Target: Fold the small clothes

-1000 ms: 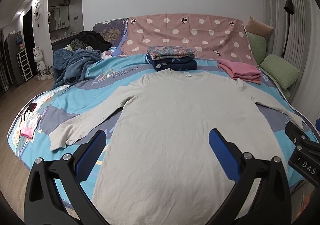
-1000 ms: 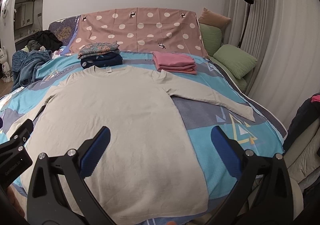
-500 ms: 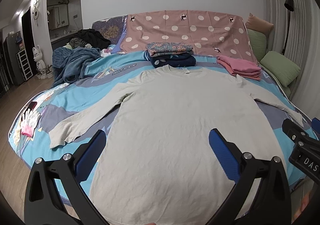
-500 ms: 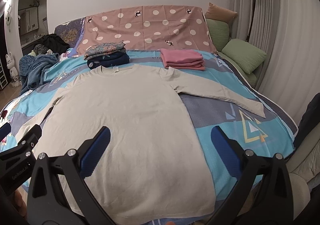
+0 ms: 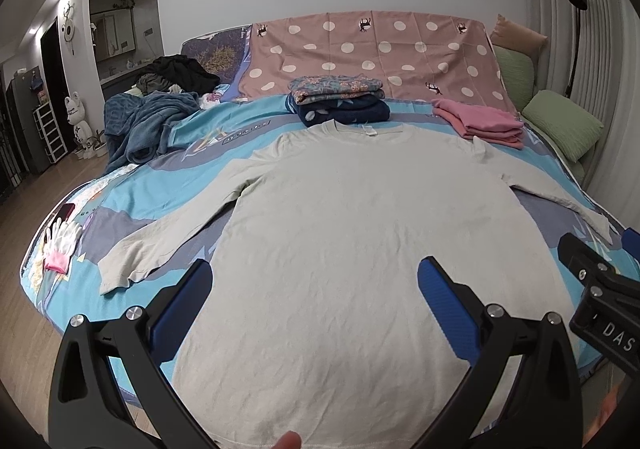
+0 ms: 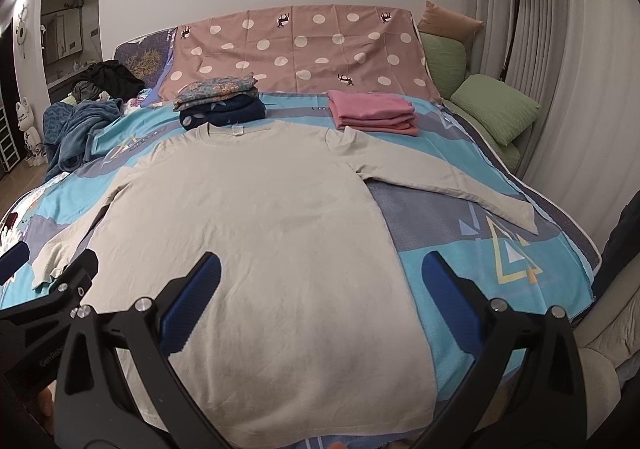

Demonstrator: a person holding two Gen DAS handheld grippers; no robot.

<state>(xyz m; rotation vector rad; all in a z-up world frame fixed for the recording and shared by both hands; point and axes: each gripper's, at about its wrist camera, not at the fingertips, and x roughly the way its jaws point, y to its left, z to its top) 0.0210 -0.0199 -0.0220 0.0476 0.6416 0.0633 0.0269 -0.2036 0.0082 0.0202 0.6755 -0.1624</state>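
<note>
A pale grey long-sleeved shirt (image 5: 360, 233) lies flat on the bed, collar away from me, both sleeves spread out; it also shows in the right wrist view (image 6: 264, 233). My left gripper (image 5: 316, 281) is open and empty, held above the shirt's lower body. My right gripper (image 6: 320, 277) is open and empty above the shirt's lower right part. Each gripper shows at the edge of the other's view. The hem lies at the bed's near edge.
A folded floral and navy stack (image 5: 340, 97) and a folded pink stack (image 5: 480, 121) lie beyond the collar. Blue and black clothes are heaped (image 5: 152, 117) at far left. White-pink gloves (image 5: 60, 245) lie at the bed's left edge. Green pillows (image 6: 492, 109) are at right.
Both grippers have risen and pulled back slightly, so more of the hem and bed edge shows. The shirt has not moved.
</note>
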